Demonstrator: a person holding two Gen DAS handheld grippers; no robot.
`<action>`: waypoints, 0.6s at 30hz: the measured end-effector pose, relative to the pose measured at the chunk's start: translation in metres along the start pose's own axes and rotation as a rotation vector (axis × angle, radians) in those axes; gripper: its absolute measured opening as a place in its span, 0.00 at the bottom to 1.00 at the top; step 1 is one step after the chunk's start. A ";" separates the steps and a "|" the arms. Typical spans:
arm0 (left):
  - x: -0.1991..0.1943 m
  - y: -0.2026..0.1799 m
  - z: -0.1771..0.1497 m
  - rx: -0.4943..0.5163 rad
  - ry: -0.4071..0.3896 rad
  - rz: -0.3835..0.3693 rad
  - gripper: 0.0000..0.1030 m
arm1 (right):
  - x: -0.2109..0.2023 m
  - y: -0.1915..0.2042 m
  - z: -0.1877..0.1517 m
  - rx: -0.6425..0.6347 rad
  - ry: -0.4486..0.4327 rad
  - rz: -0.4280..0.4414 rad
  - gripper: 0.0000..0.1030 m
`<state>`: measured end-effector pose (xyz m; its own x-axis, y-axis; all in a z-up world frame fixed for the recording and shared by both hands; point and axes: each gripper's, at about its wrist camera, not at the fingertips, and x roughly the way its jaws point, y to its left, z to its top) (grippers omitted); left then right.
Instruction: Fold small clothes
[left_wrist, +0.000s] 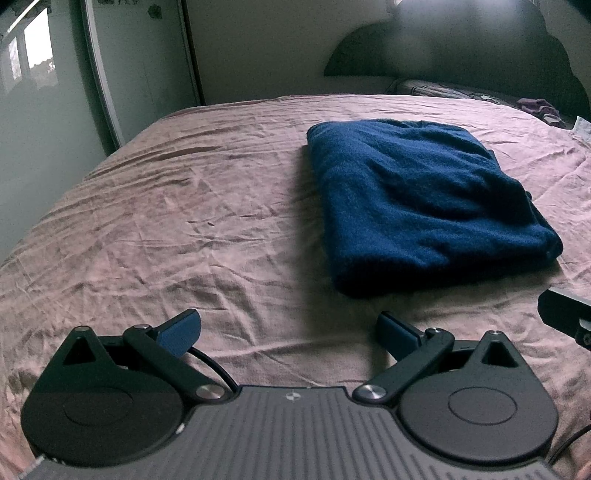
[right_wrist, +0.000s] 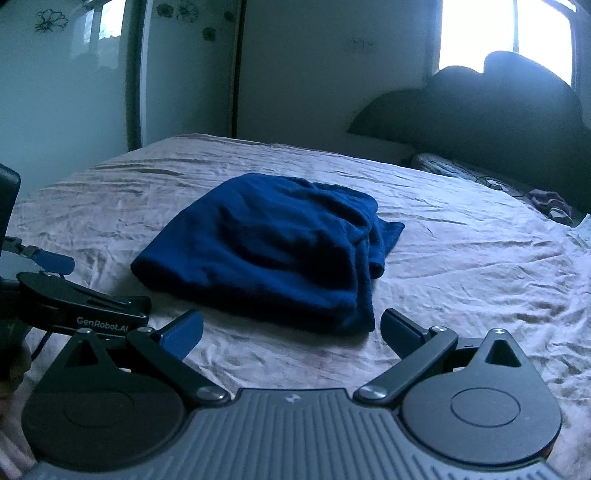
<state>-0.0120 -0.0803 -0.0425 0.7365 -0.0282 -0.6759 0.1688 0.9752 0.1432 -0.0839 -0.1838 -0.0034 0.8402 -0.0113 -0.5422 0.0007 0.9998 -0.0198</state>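
A dark blue knitted garment (left_wrist: 417, 203) lies folded into a thick rectangle on the pink bedsheet (left_wrist: 184, 206). In the right wrist view the garment (right_wrist: 273, 251) lies just ahead, with a loose flap sticking out on its right side. My left gripper (left_wrist: 288, 332) is open and empty, hovering over the sheet to the near left of the garment. My right gripper (right_wrist: 291, 330) is open and empty, just short of the garment's near edge. The left gripper's body shows at the left in the right wrist view (right_wrist: 85, 310).
A dark headboard (left_wrist: 461, 48) and a patterned pillow (left_wrist: 439, 88) are at the far end of the bed. Small crumpled purple clothes (right_wrist: 550, 203) lie near the pillow. A wardrobe with mirrored doors (left_wrist: 48, 92) stands at the left.
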 end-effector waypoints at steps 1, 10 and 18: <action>0.000 0.000 0.000 0.000 0.000 0.000 1.00 | 0.000 0.000 0.000 0.000 0.001 0.000 1.00; 0.000 0.000 0.000 -0.001 0.000 -0.001 1.00 | 0.001 0.000 -0.001 0.005 0.001 0.005 1.00; 0.001 -0.001 0.001 0.005 0.003 -0.005 1.00 | 0.004 -0.006 0.000 0.027 -0.004 0.015 1.00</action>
<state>-0.0103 -0.0812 -0.0424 0.7333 -0.0328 -0.6791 0.1758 0.9740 0.1427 -0.0807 -0.1904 -0.0058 0.8421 0.0041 -0.5393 0.0025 0.9999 0.0116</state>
